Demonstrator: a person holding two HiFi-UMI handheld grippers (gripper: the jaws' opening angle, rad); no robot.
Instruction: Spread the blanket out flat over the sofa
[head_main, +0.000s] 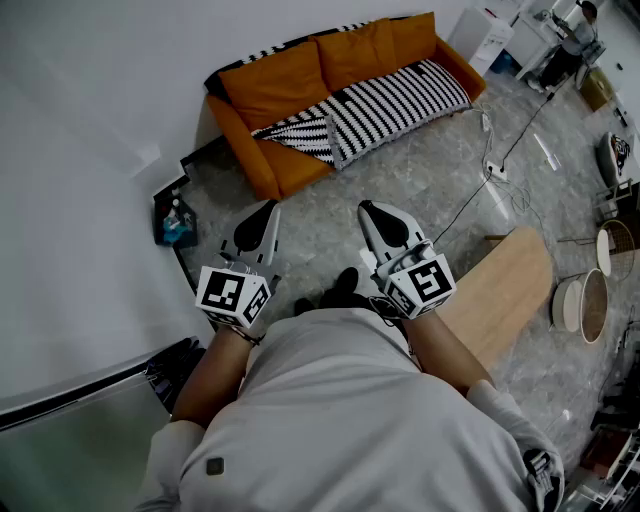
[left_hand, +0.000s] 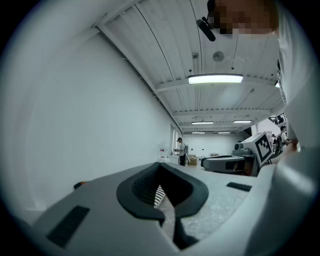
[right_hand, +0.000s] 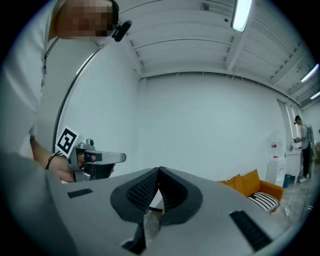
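In the head view, the orange sofa (head_main: 290, 75) stands against the wall. The striped blanket (head_main: 385, 105) lies along its seat, bunched toward the left end and spilling over the front edge. The left gripper (head_main: 268, 207) and right gripper (head_main: 367, 207) are held side by side at waist height on bare forearms, tips toward the sofa and well apart from it.

The left gripper view alone shows its jaws meeting at the tips with nothing between them, and a distant person (left_hand: 180, 149).

In the right gripper view, its jaws are clenched on nothing.
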